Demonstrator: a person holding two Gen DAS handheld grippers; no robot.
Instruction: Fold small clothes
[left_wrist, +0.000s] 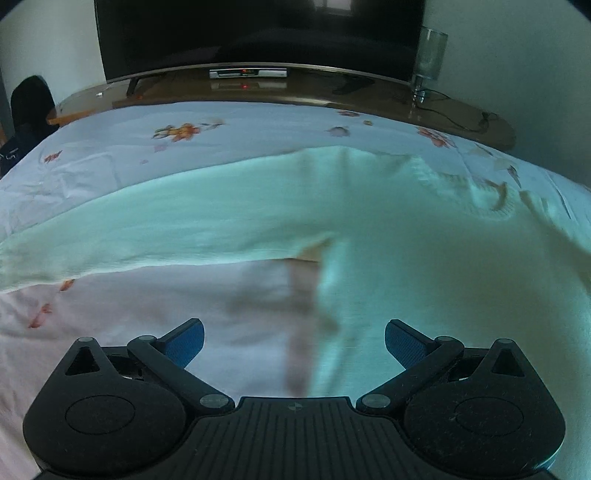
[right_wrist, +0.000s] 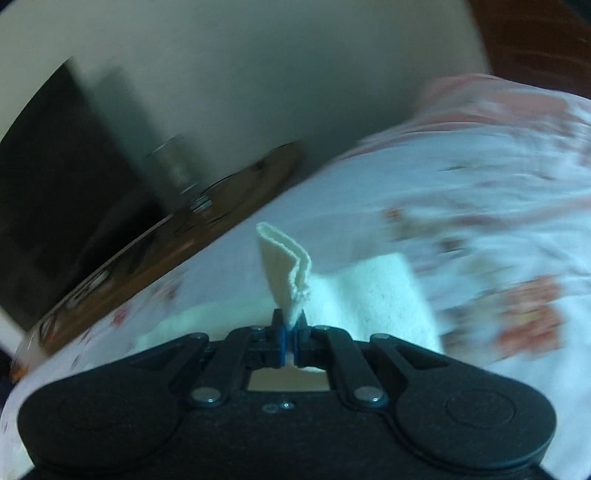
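One pale cream knitted sweater (left_wrist: 369, 221) spread on floral bedsheet (left_wrist: 110, 158).
Its folded edge (right_wrist: 286, 273) is pinched by right gripper (right_wrist: 290, 332); left gripper (left_wrist: 294, 341) is held wide apart, holding nothing.

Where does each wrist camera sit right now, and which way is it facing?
Left wrist: sits on the left gripper, facing across the floral bedsheet toward the black television; its jaws stand open above the pale knitted sweater.
Right wrist: sits on the right gripper, tilted and blurred, looking over the bed; its jaws are shut on a sweater edge.
Shared: sweater, bedsheet, television, brown wooden stand and clear drinking glass.
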